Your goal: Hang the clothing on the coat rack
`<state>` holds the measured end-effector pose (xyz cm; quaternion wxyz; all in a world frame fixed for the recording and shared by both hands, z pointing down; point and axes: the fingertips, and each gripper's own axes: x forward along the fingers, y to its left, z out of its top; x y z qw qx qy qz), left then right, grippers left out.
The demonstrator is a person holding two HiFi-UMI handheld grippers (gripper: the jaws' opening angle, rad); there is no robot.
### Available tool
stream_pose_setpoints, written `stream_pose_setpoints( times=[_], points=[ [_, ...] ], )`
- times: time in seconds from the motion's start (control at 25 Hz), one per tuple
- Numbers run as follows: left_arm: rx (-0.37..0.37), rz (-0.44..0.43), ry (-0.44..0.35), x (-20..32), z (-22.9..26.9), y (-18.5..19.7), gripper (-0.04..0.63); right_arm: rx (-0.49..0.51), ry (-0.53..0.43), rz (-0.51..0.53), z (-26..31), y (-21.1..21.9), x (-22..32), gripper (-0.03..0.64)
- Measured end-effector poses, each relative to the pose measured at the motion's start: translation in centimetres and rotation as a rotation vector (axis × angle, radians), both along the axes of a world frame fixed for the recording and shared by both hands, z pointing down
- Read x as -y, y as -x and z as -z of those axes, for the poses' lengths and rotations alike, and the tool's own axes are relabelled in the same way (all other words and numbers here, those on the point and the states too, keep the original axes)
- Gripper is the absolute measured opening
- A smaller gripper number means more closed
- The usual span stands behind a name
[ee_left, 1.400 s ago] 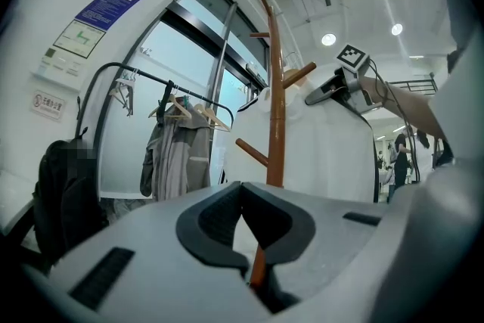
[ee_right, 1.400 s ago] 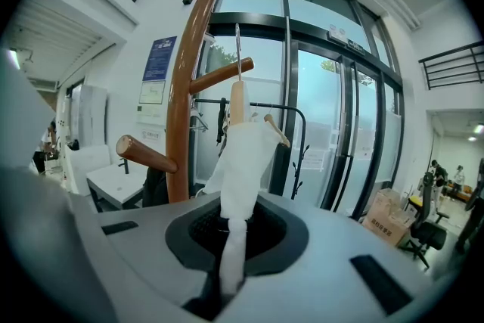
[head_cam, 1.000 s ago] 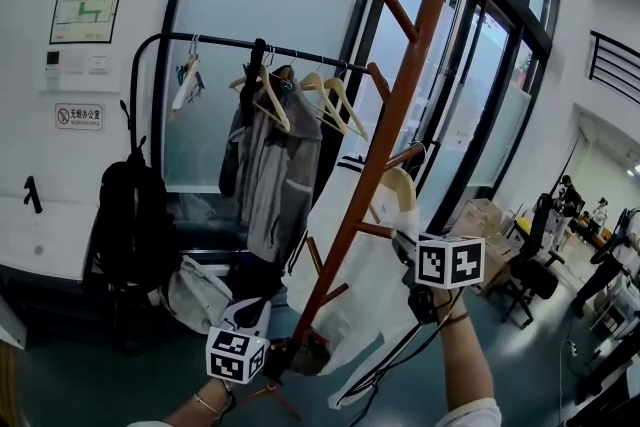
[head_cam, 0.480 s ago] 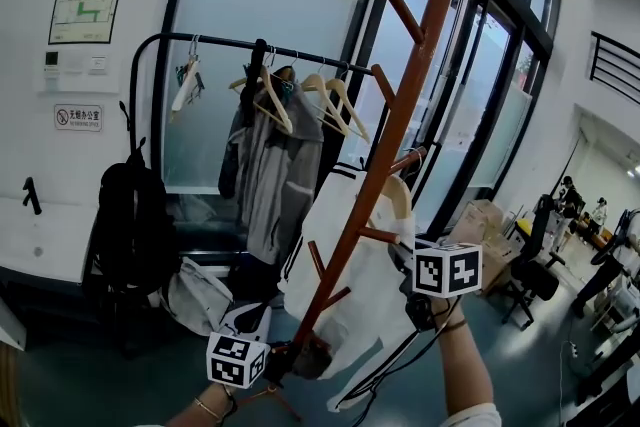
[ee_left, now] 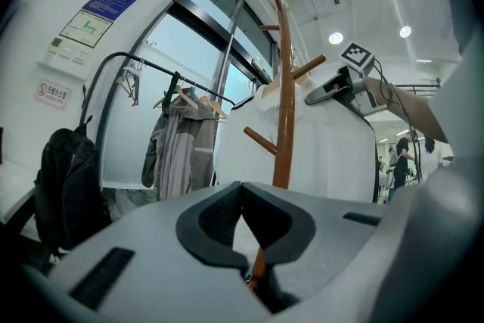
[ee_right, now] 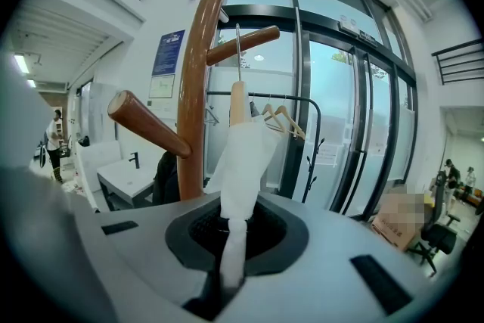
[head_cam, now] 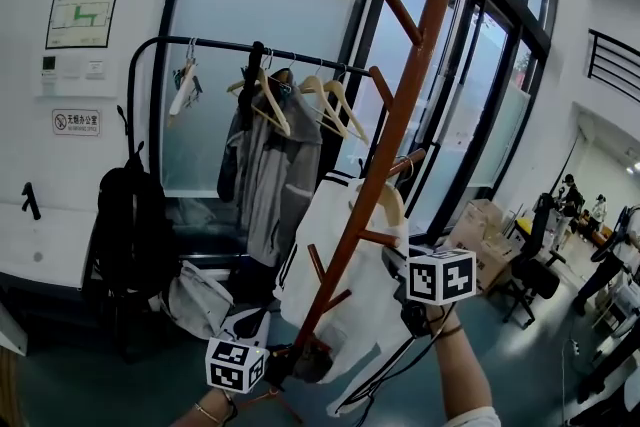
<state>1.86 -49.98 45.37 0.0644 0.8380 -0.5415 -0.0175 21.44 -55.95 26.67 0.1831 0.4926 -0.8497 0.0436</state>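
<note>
Coat rack (head_cam: 388, 140) ahead — clothes rail (head_cam: 215, 42) behind

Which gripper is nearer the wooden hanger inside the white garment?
Right. The right gripper pinches the white garment just under the hanger. The left gripper clamps the coat rack pole lower down, apart from the hanger.

This looks like an office building's entrance hall. Tall glass doors (head_cam: 470, 115), wall notices (head_cam: 83, 17) and a desk chair (head_cam: 535, 277) show it.
</note>
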Motion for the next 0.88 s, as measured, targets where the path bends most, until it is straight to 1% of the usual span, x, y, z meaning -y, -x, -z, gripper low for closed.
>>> stream_pose_setpoints(
  times=[0.36,0.88],
  points=[
    [-0.01,0.005,0.006,0.0,-0.4,0.6,0.008,-0.006,0.01,0.003,-1.1,0.7,0.1,0.04],
    [-0.022,0.014,0.034,0.2,-1.7,1.0,0.008,-0.026,0.002,0.045,-2.3,2.1,-0.2,0.04]
  ],
)
